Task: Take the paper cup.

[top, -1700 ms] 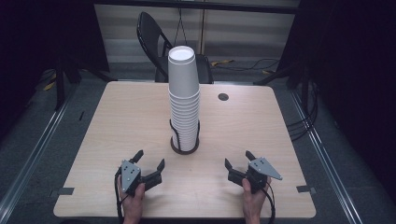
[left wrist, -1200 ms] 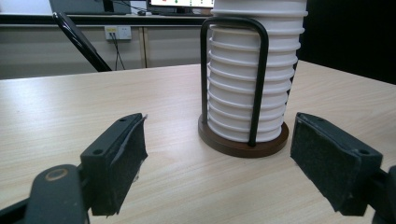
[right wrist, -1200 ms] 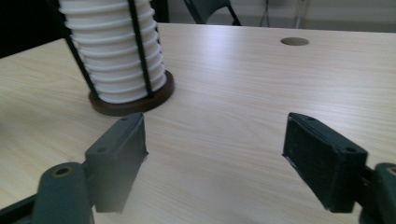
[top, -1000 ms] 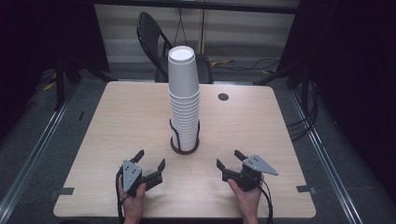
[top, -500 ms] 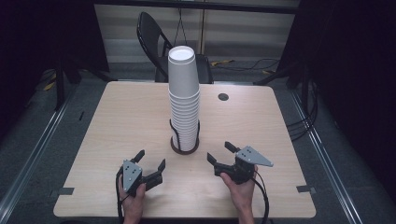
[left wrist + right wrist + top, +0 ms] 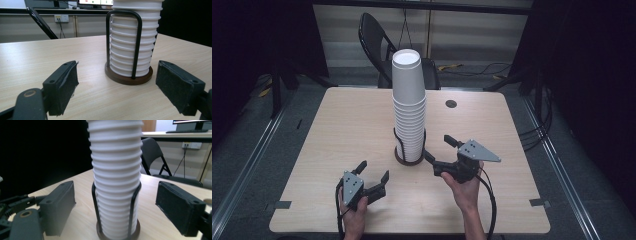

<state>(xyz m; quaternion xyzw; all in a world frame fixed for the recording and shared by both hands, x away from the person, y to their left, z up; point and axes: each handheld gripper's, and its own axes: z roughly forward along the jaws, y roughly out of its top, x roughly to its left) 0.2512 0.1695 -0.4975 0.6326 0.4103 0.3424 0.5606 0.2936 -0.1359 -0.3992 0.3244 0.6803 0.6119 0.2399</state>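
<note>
Tall stack of white ribbed paper cups (image 6: 408, 102), upright, long axis vertical, in a black wire holder on a round brown base (image 6: 409, 159), mid pale wooden table (image 6: 337, 130); black folding chair (image 6: 377, 35) behind. My right gripper (image 6: 438, 149) spread beside the base; my left gripper (image 6: 373, 173) spread, nearer me.

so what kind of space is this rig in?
Probably an office or lab recording corner: a pale wooden table hemmed by dark screens, a black folding chair behind it, and wall outlets below a monitor desk.
</note>
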